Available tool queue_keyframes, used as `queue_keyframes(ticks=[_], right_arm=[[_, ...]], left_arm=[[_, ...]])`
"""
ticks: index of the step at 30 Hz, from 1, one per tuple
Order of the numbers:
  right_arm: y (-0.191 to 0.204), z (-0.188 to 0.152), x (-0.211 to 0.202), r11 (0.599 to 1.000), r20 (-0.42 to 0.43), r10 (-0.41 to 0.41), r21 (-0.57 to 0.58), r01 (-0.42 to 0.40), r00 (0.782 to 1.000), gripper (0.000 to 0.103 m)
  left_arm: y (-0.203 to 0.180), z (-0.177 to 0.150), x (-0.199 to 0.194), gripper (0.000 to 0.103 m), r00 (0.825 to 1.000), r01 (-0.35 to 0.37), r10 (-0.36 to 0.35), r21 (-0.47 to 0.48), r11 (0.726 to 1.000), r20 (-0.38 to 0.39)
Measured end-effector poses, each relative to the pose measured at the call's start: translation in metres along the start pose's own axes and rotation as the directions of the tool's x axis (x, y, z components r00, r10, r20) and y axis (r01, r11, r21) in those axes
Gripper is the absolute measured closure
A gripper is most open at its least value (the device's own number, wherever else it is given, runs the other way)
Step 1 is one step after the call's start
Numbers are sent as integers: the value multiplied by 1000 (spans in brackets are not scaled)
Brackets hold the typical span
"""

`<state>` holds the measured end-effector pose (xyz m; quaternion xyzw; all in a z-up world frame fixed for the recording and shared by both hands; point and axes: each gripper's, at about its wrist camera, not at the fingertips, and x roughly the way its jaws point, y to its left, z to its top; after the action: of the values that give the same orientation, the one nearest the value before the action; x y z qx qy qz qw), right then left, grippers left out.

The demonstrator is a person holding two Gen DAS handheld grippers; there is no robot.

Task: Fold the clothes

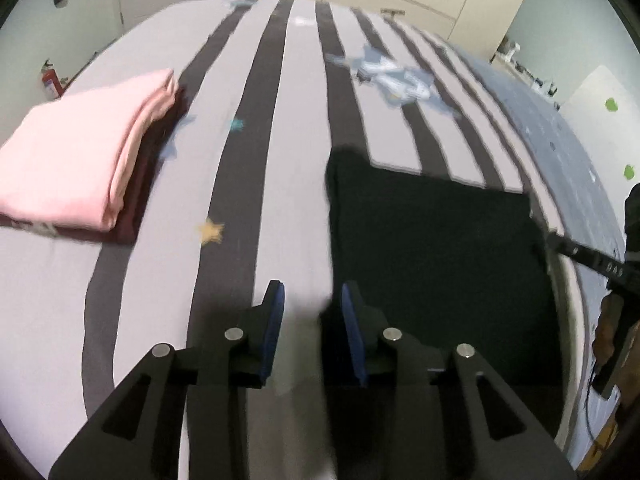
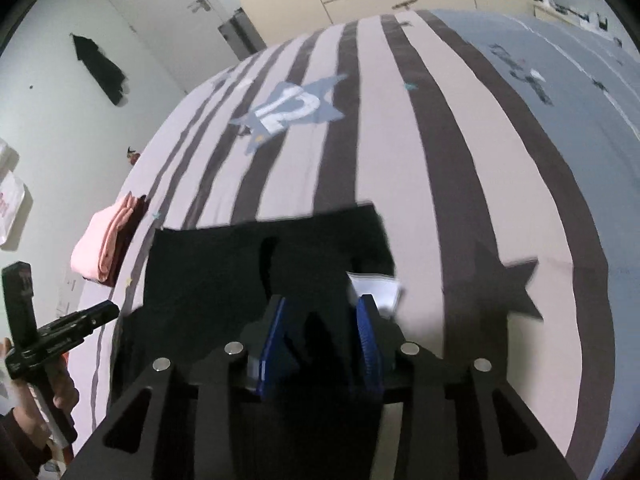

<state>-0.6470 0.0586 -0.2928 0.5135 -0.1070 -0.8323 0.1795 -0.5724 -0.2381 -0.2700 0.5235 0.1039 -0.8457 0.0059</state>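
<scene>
I had the black garment (image 1: 432, 248) lying flat on the striped bed (image 1: 280, 120), near its front edge, with a white label (image 2: 374, 286) showing at its right side. My left gripper (image 1: 312, 304) hung over the garment's left edge, jaws parted narrowly with nothing pressed between the blue pads (image 1: 276, 312). My right gripper (image 2: 322, 320) sat low over the dark cloth; its jaws stood partly apart, and black fabric lay in the gap, but I could not tell whether the pads pinched it. Well off to the left, a folded pink garment (image 1: 76, 160) rested on a folded maroon one (image 1: 136, 216).
</scene>
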Motion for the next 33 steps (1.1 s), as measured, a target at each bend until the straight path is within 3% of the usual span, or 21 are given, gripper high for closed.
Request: queue_keyframes(ticks=[5, 12, 14, 15, 19, 26, 29, 33], right_arm=[[-5, -7, 11, 1000, -50, 11, 3, -11, 999, 69], [-11, 7, 32, 998, -70, 29, 58, -25, 997, 70], [-16, 11, 32, 996, -63, 47, 84, -42, 997, 81], [-17, 12, 30, 995, -56, 55, 90, -50, 997, 91], [-17, 13, 22, 995, -36, 54, 89, -50, 998, 97], [-12, 10, -13, 997, 49, 43, 67, -46, 998, 98], [-19, 15, -10, 998, 43, 24, 61, -26, 999, 98], [-23, 19, 5, 996, 16, 18, 82, -19, 1000, 98]], left_arm=[[-8, -10, 8, 75, 998, 54, -53, 25, 998, -39], [-8, -10, 24, 73, 994, 90, -92, -36, 995, -65], [-9, -11, 23, 73, 994, 92, -94, -30, 995, -64], [-10, -12, 22, 74, 994, 94, -95, -25, 995, -62], [-19, -14, 10, 84, 996, 90, -89, 17, 996, -32], [-31, -10, -7, 87, 993, 119, -120, 17, 993, 13], [-33, 9, 5, 87, 992, 123, -123, 25, 992, 11], [-25, 1, 16, 87, 996, 86, -85, 44, 995, -19]])
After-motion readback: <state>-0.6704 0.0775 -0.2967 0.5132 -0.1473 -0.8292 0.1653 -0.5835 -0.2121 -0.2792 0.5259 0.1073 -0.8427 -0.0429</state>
